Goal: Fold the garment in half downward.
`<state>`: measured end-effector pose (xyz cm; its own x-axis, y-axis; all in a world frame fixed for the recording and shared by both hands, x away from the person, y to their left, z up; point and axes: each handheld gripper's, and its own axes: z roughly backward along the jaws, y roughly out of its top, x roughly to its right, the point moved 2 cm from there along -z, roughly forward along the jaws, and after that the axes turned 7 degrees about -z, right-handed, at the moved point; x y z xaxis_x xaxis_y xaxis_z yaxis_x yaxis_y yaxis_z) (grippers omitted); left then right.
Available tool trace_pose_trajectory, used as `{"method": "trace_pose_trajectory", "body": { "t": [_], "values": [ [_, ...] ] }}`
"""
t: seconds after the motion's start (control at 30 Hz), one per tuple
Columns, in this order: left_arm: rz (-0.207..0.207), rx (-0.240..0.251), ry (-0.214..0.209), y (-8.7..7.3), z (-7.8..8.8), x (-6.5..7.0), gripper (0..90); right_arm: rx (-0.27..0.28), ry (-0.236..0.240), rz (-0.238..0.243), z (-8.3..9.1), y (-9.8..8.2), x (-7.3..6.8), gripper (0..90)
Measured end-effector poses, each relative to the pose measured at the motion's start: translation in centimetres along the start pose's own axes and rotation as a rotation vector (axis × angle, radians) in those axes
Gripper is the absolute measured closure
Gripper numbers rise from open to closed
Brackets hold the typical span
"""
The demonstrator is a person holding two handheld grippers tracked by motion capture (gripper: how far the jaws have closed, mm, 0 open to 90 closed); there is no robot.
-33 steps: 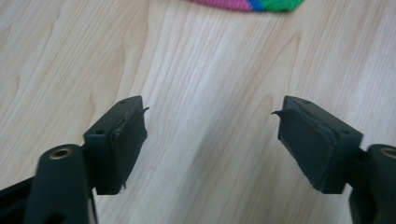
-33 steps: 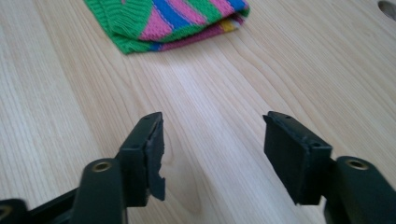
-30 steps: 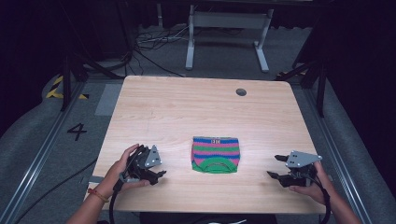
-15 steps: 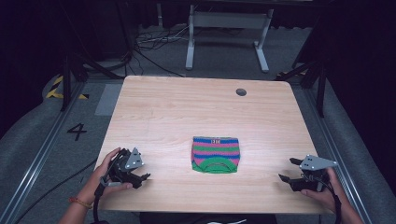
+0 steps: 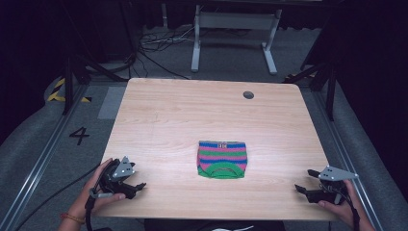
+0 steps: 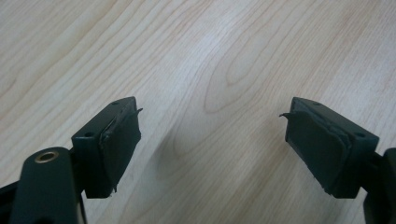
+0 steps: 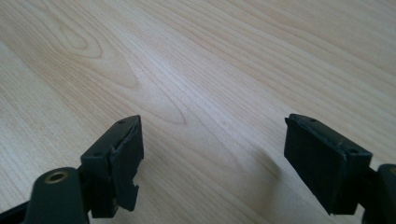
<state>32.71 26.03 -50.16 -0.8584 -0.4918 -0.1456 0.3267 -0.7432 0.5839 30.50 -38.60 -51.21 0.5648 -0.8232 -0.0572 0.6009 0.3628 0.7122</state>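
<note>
A small folded knit garment (image 5: 222, 159) with pink, green and blue stripes lies flat near the front middle of the wooden table (image 5: 192, 115). My left gripper (image 5: 137, 185) rests low at the front left corner, well to the left of the garment, open, with bare wood between its pads (image 6: 212, 112). My right gripper (image 5: 303, 180) is held at the front right corner, to the right of the garment. It is open, its jaws have just been opening, and there is nothing between them but table surface (image 7: 212, 119).
A round cable hole (image 5: 248, 95) sits near the table's back right. Behind the table stands a grey metal frame (image 5: 235, 29) with loose cables (image 5: 154, 48) on the floor. Rails run along both sides, with a "4" marker (image 5: 79, 135) on the left.
Both hands have drawn outward and toward the table's front corners, away from the garment. The right gripper's jaws look wider apart. The garment has not moved.
</note>
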Motion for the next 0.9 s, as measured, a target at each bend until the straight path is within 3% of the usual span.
{"method": "trace_pose_trajectory", "body": {
  "t": [0.07,0.23,0.3,0.67,0.9],
  "values": [
    [0.021,0.008,-0.007,-0.5,0.1,-0.1,18.0,0.000,0.006,-0.039,0.1,-0.5,0.2,19.4],
    [0.092,0.054,-0.043,-1.7,0.0,-0.3,16.3,0.009,0.013,-0.075,0.1,-0.9,0.3,18.4],
    [0.118,0.079,-0.037,-2.1,-0.1,-0.3,14.9,0.009,0.012,-0.076,0.1,-1.0,0.3,17.6],
    [0.161,0.088,0.015,-2.4,0.1,0.2,14.0,0.004,0.017,-0.067,0.1,-1.0,0.3,15.5],
    [0.176,0.080,0.018,-2.4,0.0,0.2,12.0,0.005,-0.006,-0.087,-0.1,-0.9,0.3,15.4]
  ]
}}
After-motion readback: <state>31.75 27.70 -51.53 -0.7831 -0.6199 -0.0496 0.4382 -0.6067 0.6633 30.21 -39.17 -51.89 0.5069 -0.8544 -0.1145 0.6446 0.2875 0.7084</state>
